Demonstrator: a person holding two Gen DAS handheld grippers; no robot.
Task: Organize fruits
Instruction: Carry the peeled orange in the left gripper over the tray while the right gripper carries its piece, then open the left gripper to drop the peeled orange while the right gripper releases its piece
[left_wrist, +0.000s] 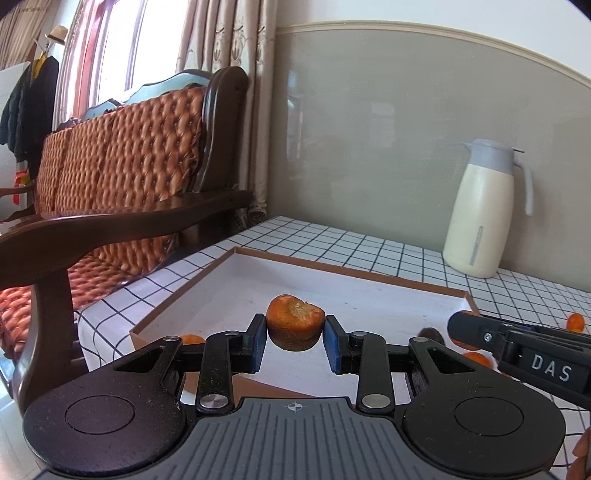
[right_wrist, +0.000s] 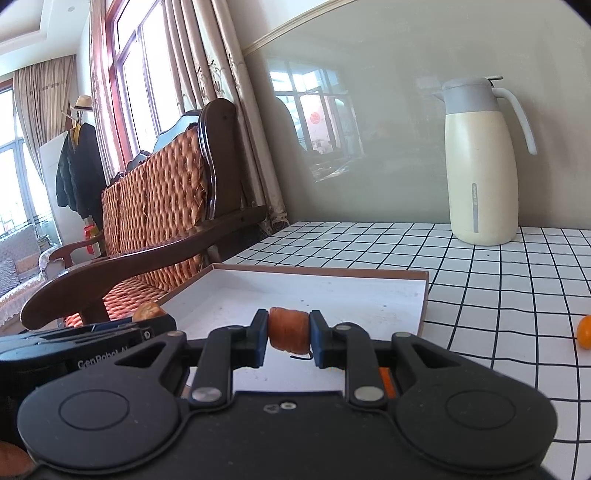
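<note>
A squat orange fruit (left_wrist: 295, 321), cut side up and browned along its lower rim, is clamped between the blue pads of the left gripper (left_wrist: 295, 341) and is held just above the white floor of a shallow tray (left_wrist: 369, 295) with a brown rim. A narrower, wrinkled orange piece (right_wrist: 289, 328) is gripped tightly by the right gripper (right_wrist: 289, 338), whose jaws are drawn almost together on it, above the near part of the same tray (right_wrist: 332, 291). In the left wrist view the right gripper's black body (left_wrist: 517, 343) is seen entering from the right over the tray's corner. More orange fruits are seen low in that view: one (left_wrist: 192, 338) behind the left finger and others (left_wrist: 476, 358) partly hidden under the right gripper. A small orange fruit (right_wrist: 584, 331) is left on the cloth to the right, well apart from the tray.

The tray is set on a table covered by a white cloth (right_wrist: 498, 280) with a black grid. A cream jug (right_wrist: 484, 166) with a grey lid and handle is stood upright at the back, near a glossy grey-green wall panel (right_wrist: 369, 110). Beside the table's left edge, a dark wooden sofa (left_wrist: 129, 184) with quilted orange cushions is placed under curtained windows (right_wrist: 147, 74). Dark coats (right_wrist: 77, 170) and a straw hat (right_wrist: 83, 102) are hung further back.
</note>
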